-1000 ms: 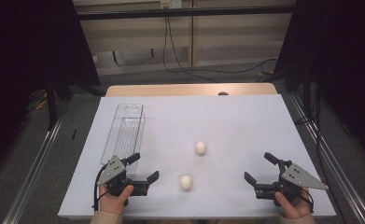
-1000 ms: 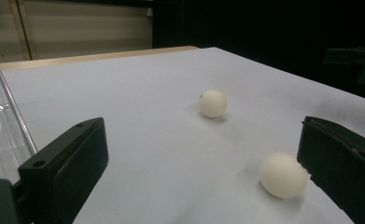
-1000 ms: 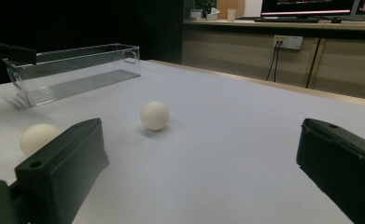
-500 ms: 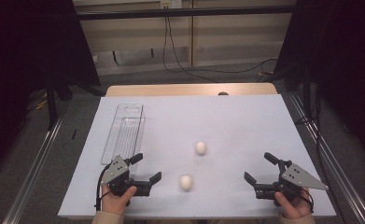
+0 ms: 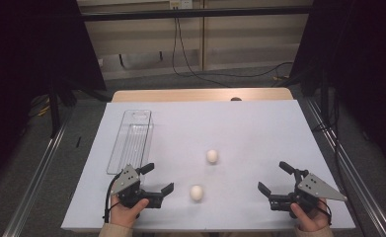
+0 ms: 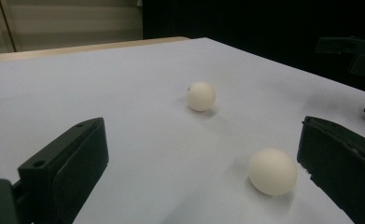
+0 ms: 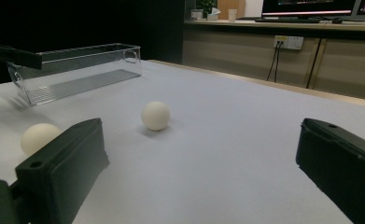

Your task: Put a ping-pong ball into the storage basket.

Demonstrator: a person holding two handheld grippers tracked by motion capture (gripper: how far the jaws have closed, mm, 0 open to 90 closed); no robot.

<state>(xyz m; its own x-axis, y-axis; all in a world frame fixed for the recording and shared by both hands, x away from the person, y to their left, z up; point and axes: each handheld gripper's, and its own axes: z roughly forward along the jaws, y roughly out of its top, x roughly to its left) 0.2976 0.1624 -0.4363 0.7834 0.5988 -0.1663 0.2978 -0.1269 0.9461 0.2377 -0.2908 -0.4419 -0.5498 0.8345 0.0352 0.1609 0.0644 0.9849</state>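
Two white eggs lie on the white table (image 5: 259, 128). The near egg (image 5: 196, 192) (image 6: 272, 171) (image 7: 38, 136) rests just right of my left gripper (image 5: 158, 177) (image 6: 201, 144), which is open and empty, the egg close to its right jaw. The far egg (image 5: 212, 156) (image 6: 201, 96) (image 7: 155, 115) sits farther back, mid-table. My right gripper (image 5: 272, 176) (image 7: 199, 144) stands open at the front right, pointing left toward the eggs, with nothing between its jaws.
A clear plastic tray (image 5: 131, 143) (image 7: 77, 70) lies lengthwise at the left, behind my left gripper, and holds nothing. A tan board edge (image 5: 200, 95) borders the table's far side. Metal rails run along both sides of the table.
My left gripper has edged slightly to the right, toward the near egg. The right gripper and both eggs have stayed put.
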